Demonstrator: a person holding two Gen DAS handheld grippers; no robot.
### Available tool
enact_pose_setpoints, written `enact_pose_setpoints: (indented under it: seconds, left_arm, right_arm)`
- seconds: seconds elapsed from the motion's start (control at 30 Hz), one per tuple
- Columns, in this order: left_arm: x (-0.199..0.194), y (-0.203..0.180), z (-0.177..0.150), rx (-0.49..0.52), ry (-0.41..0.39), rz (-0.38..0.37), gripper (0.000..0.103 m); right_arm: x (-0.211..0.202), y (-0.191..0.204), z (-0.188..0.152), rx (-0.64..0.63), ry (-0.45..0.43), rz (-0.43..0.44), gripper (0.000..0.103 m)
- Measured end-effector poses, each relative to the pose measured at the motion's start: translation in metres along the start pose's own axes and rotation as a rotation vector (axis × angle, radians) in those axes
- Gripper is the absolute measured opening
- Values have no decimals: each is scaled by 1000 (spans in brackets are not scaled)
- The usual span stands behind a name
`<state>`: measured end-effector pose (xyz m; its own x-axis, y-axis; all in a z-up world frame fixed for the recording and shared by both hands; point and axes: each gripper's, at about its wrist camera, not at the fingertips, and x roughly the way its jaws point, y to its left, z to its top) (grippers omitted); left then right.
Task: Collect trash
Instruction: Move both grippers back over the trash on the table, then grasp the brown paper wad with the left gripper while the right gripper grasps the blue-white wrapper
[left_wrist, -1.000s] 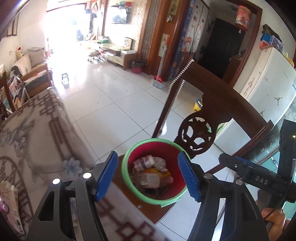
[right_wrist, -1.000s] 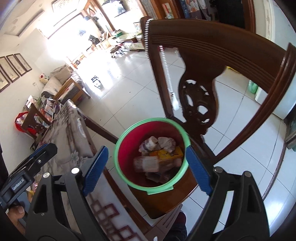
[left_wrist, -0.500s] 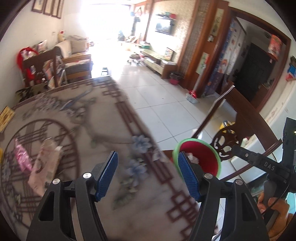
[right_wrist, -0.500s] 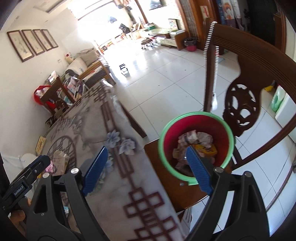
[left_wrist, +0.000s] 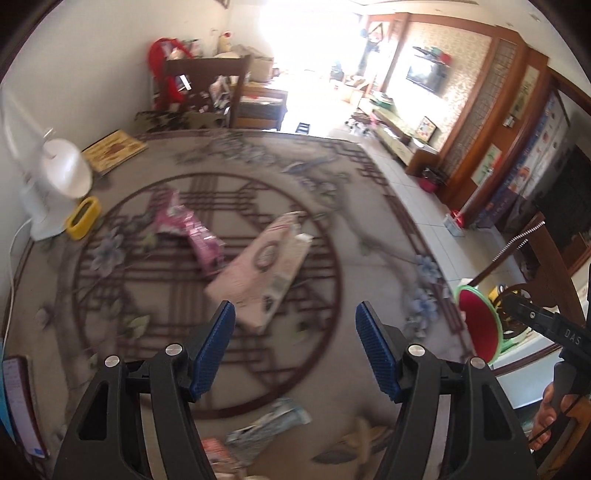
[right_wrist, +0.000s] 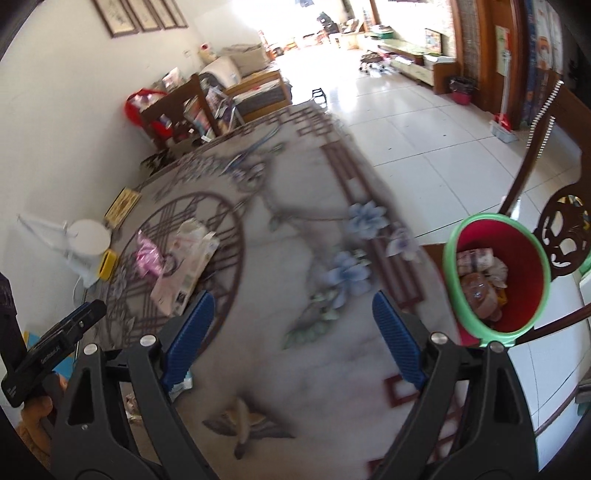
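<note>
Grippers left (left_wrist: 295, 343) and right (right_wrist: 291, 332) hang spread and empty above the table (left_wrist: 369, 236).

left gripper (left_wrist: 295, 317): you've got it angled down, blue pads apart, nothing between them
right gripper (right_wrist: 293, 306): also tilted down, jaws wide with nothing in there
right hand (left_wrist: 546, 421): fingers wrapped round the handle, far right

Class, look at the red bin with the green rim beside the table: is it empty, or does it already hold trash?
It holds trash. The right wrist view looks into the red bin and shows crumpled wrappers and packets piled at its bottom.
</note>
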<state>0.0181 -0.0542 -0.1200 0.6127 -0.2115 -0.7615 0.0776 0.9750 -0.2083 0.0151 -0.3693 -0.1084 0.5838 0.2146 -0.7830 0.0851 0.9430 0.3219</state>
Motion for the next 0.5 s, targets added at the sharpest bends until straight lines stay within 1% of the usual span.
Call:
enact_pose_setpoints:
  seconds: [0.1,0.2,0.27,0.33,0.43,0.47,0.5]
  left_arm:
    - [-5,34,-10,-6,15,7,65]
    - [-8,52,-27,44,56,-20,65]
    - [-8,58,-44,119,103,-40,65]
    - [-6,64,-67,198,172,-68,65]
    - [-1,68,-94,245,258,-132,65]
    - [1,67,-100,252,276,-149,65]
    - [4,66,-107,260,299,-173,68]
  right_arm:
    - [11,28,-13,-46,42,11,86]
    - [20,51,-23,-78,77,17,86]
    - [26,65,-29,-90,95,17,86]
    - [29,71,-34,-90,106,14,86]
    - [35,80,-42,-78,125,12,86]
    - [36,83,-44,-75,129,12,86]
    - [37,87,-46,-75,132,12,86]
